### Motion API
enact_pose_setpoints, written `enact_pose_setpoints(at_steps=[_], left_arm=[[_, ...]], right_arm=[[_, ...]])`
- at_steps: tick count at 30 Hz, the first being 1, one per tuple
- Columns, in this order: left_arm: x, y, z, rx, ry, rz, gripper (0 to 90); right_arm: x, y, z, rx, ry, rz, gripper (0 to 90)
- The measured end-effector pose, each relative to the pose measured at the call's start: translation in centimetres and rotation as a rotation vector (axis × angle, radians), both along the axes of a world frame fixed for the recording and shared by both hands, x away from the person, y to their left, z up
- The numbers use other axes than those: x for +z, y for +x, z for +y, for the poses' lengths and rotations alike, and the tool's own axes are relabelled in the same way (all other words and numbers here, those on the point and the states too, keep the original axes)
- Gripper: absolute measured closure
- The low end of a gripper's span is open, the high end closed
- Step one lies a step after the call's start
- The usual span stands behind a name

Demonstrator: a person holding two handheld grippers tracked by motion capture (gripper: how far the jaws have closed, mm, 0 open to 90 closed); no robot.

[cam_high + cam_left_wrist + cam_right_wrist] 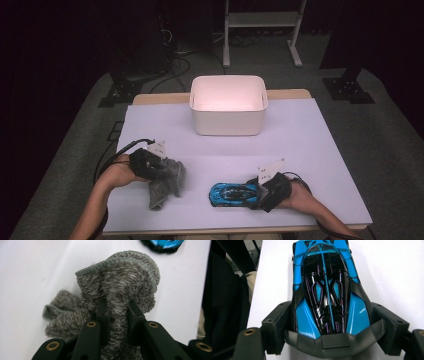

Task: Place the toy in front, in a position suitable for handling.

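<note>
A grey knitted sock hangs bunched at the table's front left, and my left gripper is shut on it. In the left gripper view a fold of the sock is pinched between the two black pads, the rest drooping onto the white sheet. A blue and black toy car lies at the front right, nose pointing left. My right gripper is shut on its rear end. In the right gripper view the pads press both flanks of the toy car just ahead of its grey rear wing.
A white bin with an empty pinkish inside stands at the back middle of the table, which a white sheet covers. Beyond the far edge are a white frame's legs, cables and dark stands on the floor.
</note>
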State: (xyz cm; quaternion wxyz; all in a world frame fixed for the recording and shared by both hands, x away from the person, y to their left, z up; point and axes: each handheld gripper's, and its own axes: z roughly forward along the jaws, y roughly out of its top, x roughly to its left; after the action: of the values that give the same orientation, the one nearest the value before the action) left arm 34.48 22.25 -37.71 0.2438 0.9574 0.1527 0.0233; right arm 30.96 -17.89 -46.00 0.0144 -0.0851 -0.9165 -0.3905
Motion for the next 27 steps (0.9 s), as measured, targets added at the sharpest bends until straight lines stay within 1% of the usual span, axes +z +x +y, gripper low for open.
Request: enact_pose_setpoints(at_steps=[1, 3, 4, 6, 7, 10, 11, 12, 14, 16, 17, 19, 20, 21, 22, 23, 25, 27], left_arm=[[-0.3, 0.0, 0.4, 0.016, -0.020, 0.003, 75.6], [-0.9, -0.1, 1.0, 0.023, -0.035, 0.002, 75.2], [-1.3, -0.2, 1.2, 0.036, -0.047, -0.002, 75.1], [-1.8, -0.3, 1.6, 0.051, -0.069, -0.003, 72.6], [-2.0, -0.3, 1.8, 0.068, -0.086, -0.008, 68.9], [-2.3, -0.6, 2.3, 0.115, -0.132, -0.047, 54.2], [-2.4, -0.6, 2.5, 0.136, -0.149, -0.048, 47.4], [-2.4, -0.7, 2.6, 0.143, -0.160, -0.049, 43.0], [-2.6, -1.2, 2.7, 0.128, -0.168, -0.055, 40.6], [-2.7, -1.4, 2.6, 0.130, -0.171, -0.058, 37.5], [-2.6, -1.5, 2.6, 0.129, -0.163, -0.064, 36.0], [-2.7, -1.6, 2.6, 0.132, -0.174, -0.066, 35.7], [-2.8, -1.6, 2.6, 0.135, -0.173, -0.066, 34.7], [-2.8, -1.6, 2.6, 0.135, -0.171, -0.064, 34.4], [-2.9, -1.6, 2.6, 0.135, -0.169, -0.059, 34.4], [-2.9, -1.7, 2.6, 0.134, -0.166, -0.062, 33.8], [-2.8, -1.9, 2.6, 0.138, -0.175, -0.060, 30.6], [-2.7, -2.1, 2.7, 0.135, -0.179, -0.063, 27.7]], right_arm=[[0.0, 0.0, 0.0, -0.001, 0.000, 0.000, 22.4], [0.0, 0.0, 0.0, -0.003, 0.000, 0.001, 22.3], [0.0, 0.0, 0.0, -0.004, 0.000, 0.002, 22.3], [0.0, 0.0, 0.0, -0.009, -0.001, 0.004, 22.2], [0.1, -0.1, 0.1, -0.013, -0.006, 0.005, 22.1], [0.3, -0.1, 0.3, -0.033, -0.016, 0.026, 21.3], [0.4, 0.0, 0.3, -0.037, -0.013, 0.039, 20.7], [0.5, 0.1, 0.2, -0.040, -0.005, 0.053, 20.3], [0.8, 0.1, 0.0, -0.047, 0.016, 0.069, 20.2], [1.2, 0.2, -0.3, -0.052, 0.040, 0.077, 20.2], [1.4, 0.2, -0.4, -0.058, 0.048, 0.076, 20.1], [1.8, 0.2, -0.3, -0.066, 0.050, 0.058, 19.7], [2.1, 0.3, 0.0, -0.072, 0.044, 0.044, 18.5], [2.3, 0.4, 0.5, -0.065, 0.036, 0.035, 17.9], [2.6, 0.5, 1.1, -0.051, 0.033, 0.016, 17.7], [2.8, 0.5, 1.7, -0.044, 0.037, 0.010, 17.0], [3.1, 0.6, 2.8, -0.017, 0.032, 0.010, 16.7], [3.1, 1.0, 3.4, -0.005, 0.022, 0.016, 16.6]])
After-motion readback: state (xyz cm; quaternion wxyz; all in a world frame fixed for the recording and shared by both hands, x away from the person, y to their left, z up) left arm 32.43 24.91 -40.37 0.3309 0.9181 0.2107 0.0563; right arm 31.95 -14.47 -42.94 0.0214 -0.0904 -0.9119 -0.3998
